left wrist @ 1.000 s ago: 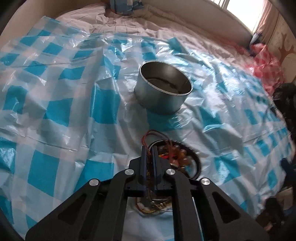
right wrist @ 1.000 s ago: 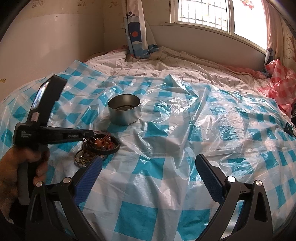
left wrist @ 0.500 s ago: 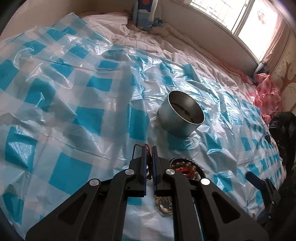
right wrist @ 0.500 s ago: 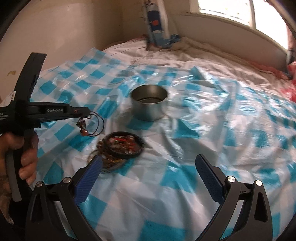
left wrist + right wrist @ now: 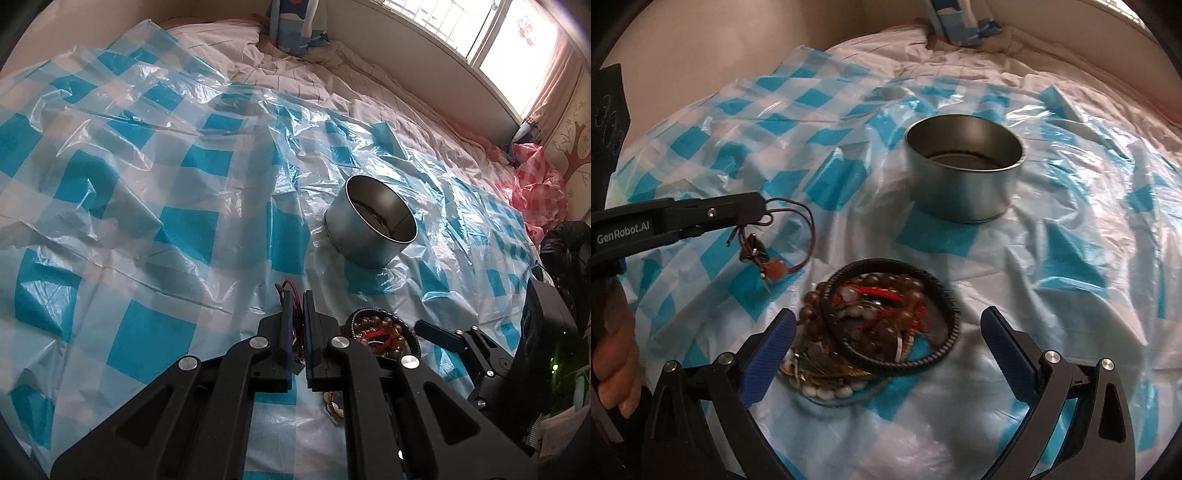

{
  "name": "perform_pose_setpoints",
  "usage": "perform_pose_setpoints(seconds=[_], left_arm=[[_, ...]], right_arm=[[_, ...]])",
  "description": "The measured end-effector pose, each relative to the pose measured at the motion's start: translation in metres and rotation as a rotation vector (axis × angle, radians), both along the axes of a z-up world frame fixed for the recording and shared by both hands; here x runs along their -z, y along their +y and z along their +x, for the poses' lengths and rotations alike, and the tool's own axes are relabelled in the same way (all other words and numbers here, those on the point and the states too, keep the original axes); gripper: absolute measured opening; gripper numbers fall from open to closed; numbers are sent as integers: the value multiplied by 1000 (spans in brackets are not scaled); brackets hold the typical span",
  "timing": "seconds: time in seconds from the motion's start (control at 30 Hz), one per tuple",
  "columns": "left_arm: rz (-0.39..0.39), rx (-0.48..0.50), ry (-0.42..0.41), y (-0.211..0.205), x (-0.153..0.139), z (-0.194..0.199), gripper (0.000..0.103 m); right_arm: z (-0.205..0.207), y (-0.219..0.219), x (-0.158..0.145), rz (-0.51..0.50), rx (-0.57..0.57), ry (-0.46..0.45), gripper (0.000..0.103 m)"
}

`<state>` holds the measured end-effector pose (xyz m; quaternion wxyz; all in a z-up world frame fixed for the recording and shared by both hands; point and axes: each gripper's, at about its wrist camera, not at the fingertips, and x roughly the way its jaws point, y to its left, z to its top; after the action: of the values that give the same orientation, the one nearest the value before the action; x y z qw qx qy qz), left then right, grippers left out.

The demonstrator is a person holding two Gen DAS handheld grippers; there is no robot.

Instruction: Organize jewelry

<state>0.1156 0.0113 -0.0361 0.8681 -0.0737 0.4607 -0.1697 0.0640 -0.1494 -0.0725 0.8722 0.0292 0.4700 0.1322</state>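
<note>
1. Left gripper [image 5: 759, 206] is clamped on a thin dark-red cord bracelet [image 5: 798, 236]; its fingers [image 5: 286, 325] are pressed nearly together, and the cord loops out beyond the tips with a small orange-brown charm [image 5: 774, 271] dangling under it, clear of the sheet.
2. Right gripper [image 5: 886, 354] has its blue-padded fingers [image 5: 768, 354] spread wide apart and holds nothing; it hangs over the near side of the jewelry pile.
3. That tangled pile of bead bracelets and bangles [image 5: 882, 317] lies on the blue-and-white checked plastic sheet [image 5: 1071, 258] spread over the bed, ringed by a black ribbed bangle [image 5: 955, 321], with brown beads, red thread and white beads jumbled inside and at its near-left edge.
4. Farther off stands a round, open silver metal tin [image 5: 964, 173], upright, well apart from the pile and to the right of the held bracelet.
5. A pink checked cloth [image 5: 535, 184] is bunched at the far right of the bed.
</note>
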Motion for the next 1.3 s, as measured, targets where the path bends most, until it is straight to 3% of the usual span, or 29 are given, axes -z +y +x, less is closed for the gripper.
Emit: perform_pose_setpoints(seconds=[0.03, 0.07, 0.27, 0.3, 0.33, 0.37, 0.5, 0.57, 0.63, 0.7, 0.87, 0.93, 1.3], left_arm=[[1, 1, -2, 0, 0, 0, 5], [2, 4, -4, -1, -1, -1, 5], [-6, 17, -21, -4, -6, -3, 5], [-8, 19, -29, -4, -8, -3, 5], [-11, 21, -32, -4, -9, -3, 5], [-14, 24, -37, -4, -10, -4, 4], [-18, 27, -36, -8, -10, -2, 4], [-18, 27, -35, -8, -9, -2, 5], [-19, 24, -34, -8, -9, -2, 5], [-22, 20, -33, -8, -9, -1, 5], [-29, 18, -32, -6, -10, 1, 5], [-29, 16, -33, -6, -10, 0, 5], [-77, 47, -70, -9, -21, -2, 5]], right_arm=[[-1, 1, 0, -2, -2, -1, 73], [-2, 1, -1, 6, -7, -4, 69], [-16, 0, -17, -10, 15, -75, 65], [-19, 0, -21, -11, 19, -90, 61], [-23, -1, -27, -14, 27, -114, 49], [-26, -3, -31, -14, 37, -130, 46], [-26, -7, -31, -13, 50, -127, 46], [-21, -8, -27, 13, 45, -90, 52], [-20, -9, -26, 32, 41, -91, 87], [-17, -3, -28, 28, 25, -123, 92], [15, 6, -1, 44, 4, -4, 92], [22, 8, 5, 52, 8, 20, 68], [-11, -7, -35, 28, 66, -158, 65]])
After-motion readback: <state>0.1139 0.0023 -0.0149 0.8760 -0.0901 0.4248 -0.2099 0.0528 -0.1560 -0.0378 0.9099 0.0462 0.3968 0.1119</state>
